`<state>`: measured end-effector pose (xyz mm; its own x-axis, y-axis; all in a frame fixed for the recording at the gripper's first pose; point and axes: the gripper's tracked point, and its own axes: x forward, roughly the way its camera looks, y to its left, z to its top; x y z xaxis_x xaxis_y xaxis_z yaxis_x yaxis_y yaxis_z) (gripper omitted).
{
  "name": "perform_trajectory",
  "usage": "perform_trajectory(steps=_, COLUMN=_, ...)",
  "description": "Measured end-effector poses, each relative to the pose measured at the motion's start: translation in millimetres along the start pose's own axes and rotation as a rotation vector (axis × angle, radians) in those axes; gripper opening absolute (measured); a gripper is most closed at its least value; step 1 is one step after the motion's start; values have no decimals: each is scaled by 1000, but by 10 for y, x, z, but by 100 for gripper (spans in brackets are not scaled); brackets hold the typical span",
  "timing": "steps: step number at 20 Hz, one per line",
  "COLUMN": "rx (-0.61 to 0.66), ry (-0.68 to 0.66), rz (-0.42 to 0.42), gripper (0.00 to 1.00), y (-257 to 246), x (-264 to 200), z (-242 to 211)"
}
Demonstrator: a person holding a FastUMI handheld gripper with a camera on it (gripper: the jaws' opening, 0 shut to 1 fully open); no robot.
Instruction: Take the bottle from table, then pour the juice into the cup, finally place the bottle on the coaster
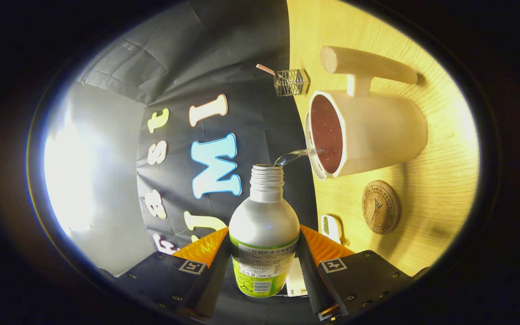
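Gripper view: a clear plastic bottle with a green-and-white label and an open threaded neck is clamped at its labelled belly between the two fingers of the gripper, both pressing on it. A thin stream leaves the mouth toward 2 o'clock and lands in the white mug with a long wooden-looking handle, which stands on the pale wood-grain table. A round cork coaster lies at 4 o'clock from the mug, just beside it. The bottle is judged thin-walled, light and easily dented, smooth enough to slip; the labelled mid-body is judged the soundest place for holding.
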<state>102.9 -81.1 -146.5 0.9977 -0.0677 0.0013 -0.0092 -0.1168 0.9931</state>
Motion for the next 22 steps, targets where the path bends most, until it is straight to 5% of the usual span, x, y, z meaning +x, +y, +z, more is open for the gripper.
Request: perform_trajectory(steps=22, rx=73, ry=-30, rz=41, gripper=77, y=126, x=34, z=-59)
